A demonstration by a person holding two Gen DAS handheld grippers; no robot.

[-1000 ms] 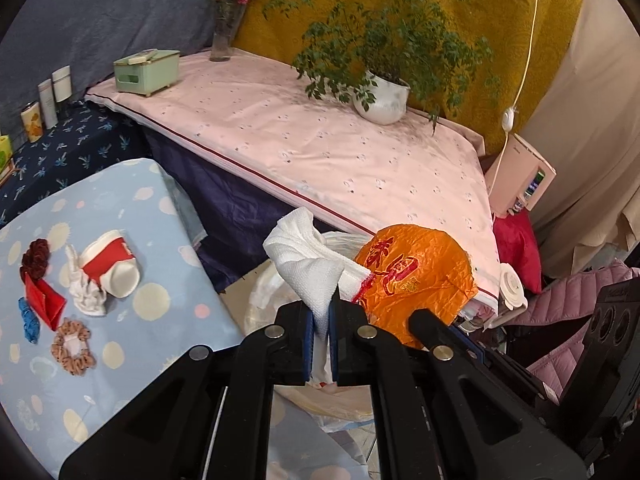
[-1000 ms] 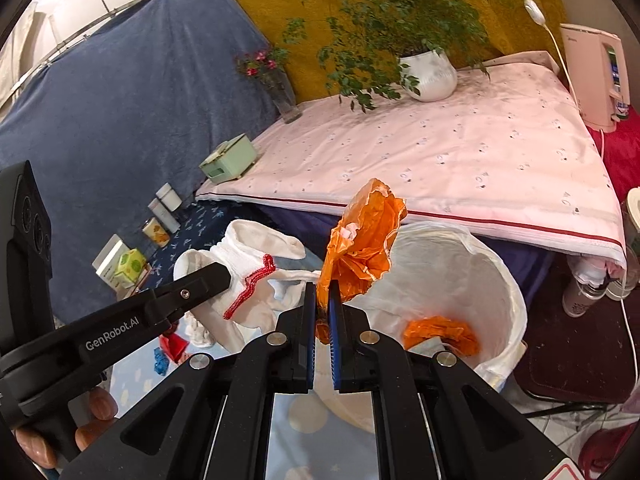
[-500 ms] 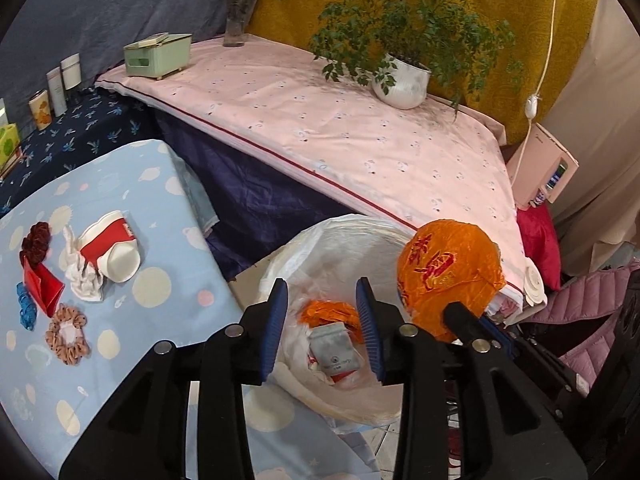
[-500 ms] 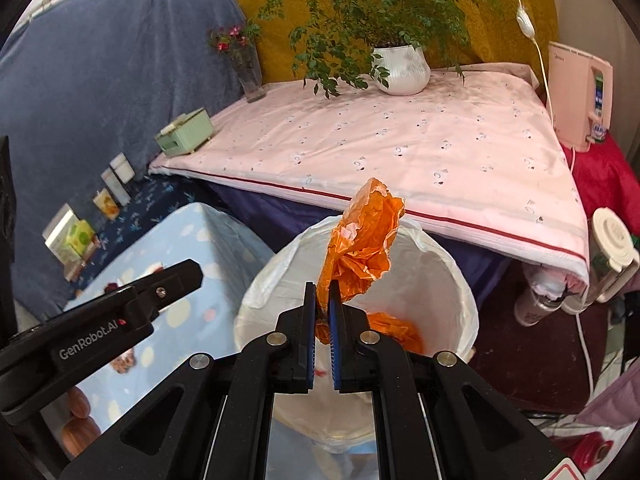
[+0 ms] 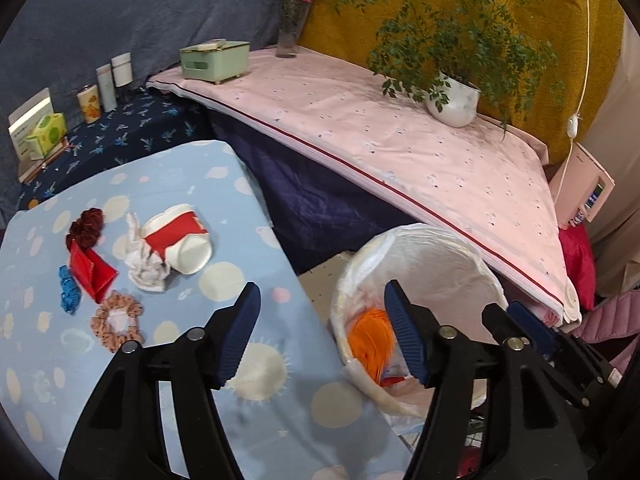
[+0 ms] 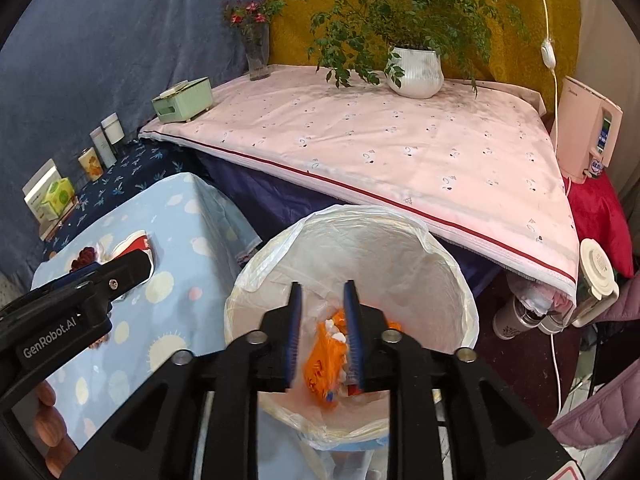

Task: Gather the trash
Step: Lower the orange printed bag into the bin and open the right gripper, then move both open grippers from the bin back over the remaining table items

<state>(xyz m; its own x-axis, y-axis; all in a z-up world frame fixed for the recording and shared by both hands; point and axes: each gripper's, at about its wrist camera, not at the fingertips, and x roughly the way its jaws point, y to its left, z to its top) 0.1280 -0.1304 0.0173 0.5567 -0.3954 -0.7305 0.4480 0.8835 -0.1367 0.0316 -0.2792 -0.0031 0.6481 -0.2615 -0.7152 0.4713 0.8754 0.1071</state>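
Now we are opening the jaws of the left gripper [image 5: 320, 336] wide, with nothing between them, over the near edge of the blue dotted tablecloth [image 5: 132, 368] and the left rim of the lined trash bin [image 5: 472, 248]. To its right we are also parting the jaws of the right gripper [image 6: 322, 332], which stand narrower, and nothing is pressing against their pads; they are hanging just above the bin's mouth. Seen through that gap, the orange wrapper [image 6: 324, 360] is lying at the bottom of the bin among other crumpled bits, apart from both grippers.

Farther left on the tablecloth more trash is waiting: a tipped paper cup [image 5: 180, 240] with a red band is lying on its side, touching a crumpled white tissue [image 5: 146, 268]. Just left of them we are seeing a folded red paper [image 5: 92, 272], a dark red scrunchie [image 5: 86, 226], a blue scrunchie [image 5: 68, 294] and a pink scrunchie [image 5: 118, 322].

Beyond the bin, the pink bedspread [image 6: 400, 148] is carrying a potted plant [image 6: 416, 68], a vase of flowers [image 6: 256, 52] and a green box [image 6: 184, 100] along its far side.
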